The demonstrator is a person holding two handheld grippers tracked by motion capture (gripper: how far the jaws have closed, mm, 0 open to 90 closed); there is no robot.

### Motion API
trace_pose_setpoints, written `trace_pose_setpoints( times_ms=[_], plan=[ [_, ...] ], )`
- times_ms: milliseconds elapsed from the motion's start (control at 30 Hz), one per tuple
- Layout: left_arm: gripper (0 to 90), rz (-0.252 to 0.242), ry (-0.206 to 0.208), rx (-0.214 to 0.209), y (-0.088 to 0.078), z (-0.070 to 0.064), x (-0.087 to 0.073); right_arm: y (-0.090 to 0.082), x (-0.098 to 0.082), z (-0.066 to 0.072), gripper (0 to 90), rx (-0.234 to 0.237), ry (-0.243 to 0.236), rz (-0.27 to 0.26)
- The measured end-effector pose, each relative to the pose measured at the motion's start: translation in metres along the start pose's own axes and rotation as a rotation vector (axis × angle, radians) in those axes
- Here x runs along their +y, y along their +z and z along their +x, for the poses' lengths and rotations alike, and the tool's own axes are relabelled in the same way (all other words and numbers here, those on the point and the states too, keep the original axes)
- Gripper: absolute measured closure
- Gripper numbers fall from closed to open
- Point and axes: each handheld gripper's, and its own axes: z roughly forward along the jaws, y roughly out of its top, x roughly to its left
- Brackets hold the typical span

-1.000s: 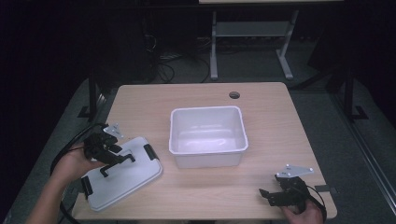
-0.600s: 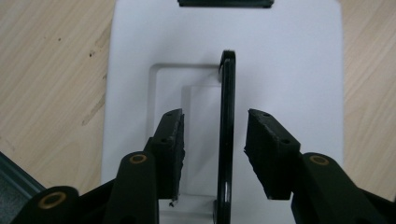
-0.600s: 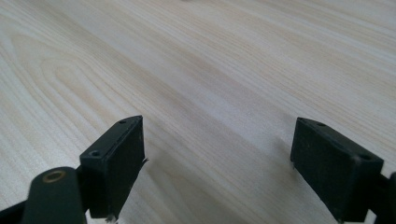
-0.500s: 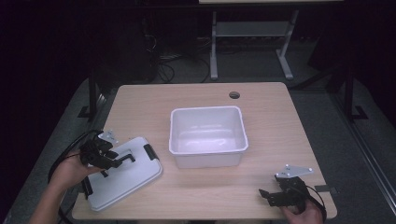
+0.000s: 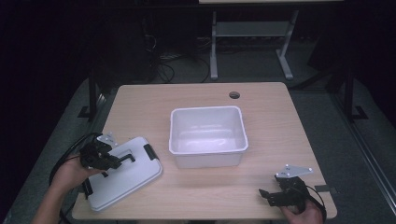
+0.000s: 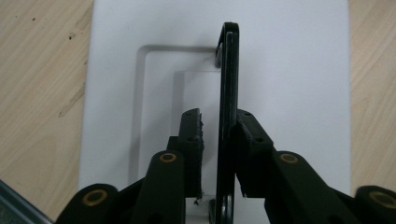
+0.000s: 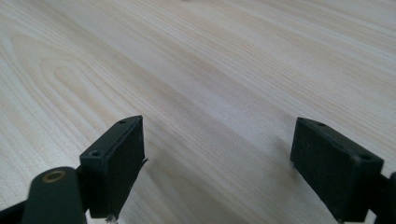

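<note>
- Left gripper (image 5: 122, 159) is sitting over the white lid (image 5: 126, 179) at the front-left part of the table (image 5: 280, 121), the person's left hand (image 5: 70, 172) gripping its body.
- Its jaws have just been closing, with the lid's black handle (image 6: 229, 116) standing upright between them.
- In the left gripper view the right-hand pad is touching the handle; the left-hand pad (image 6: 192, 140) is sitting just beside it with a thin gap showing, so the pinch is narrow but not fully pressing from both sides.
- Lid is lying flat on the table, tilted at an angle, just left of the white tub (image 5: 208, 135) and apart from it.
- Black latches are showing at the lid's ends, one (image 5: 149, 150) facing the tub.
- Tub is standing open near the table's middle.
- Right gripper (image 5: 264, 194) is resting at the front-right edge of the table, held by the right hand (image 5: 303, 215), well apart from tub and lid.
- Its jaws are standing wide, with bare wood (image 7: 210, 70) between them and nothing held.
- A round hole (image 5: 234, 94) is showing in the table top behind the tub.
</note>
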Motion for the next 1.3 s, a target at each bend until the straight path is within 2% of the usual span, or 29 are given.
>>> trace_pose_setpoints(
  times_ms=[367,567,1033,1300],
  plan=[
    [80.3,-0.006,0.02,-0.016,0.0018,-0.0019,0.0001,-0.0001,-0.0001,0.0001,17.1,0.001,-0.001,0.001],
    [83.3,-0.008,0.032,-0.01,0.001,-0.0025,0.0013,0.0001,-0.0001,0.0,17.1,0.0,-0.003,0.002],
    [83.9,-0.013,0.047,-0.012,0.0003,-0.004,0.0013,0.0002,-0.0002,-0.0001,17.1,0.0,-0.003,0.002],
    [84.0,-0.022,0.06,-0.01,-0.0067,-0.0053,0.0019,0.0003,-0.0001,-0.0001,17.1,-0.001,-0.001,0.003]
  ],
)
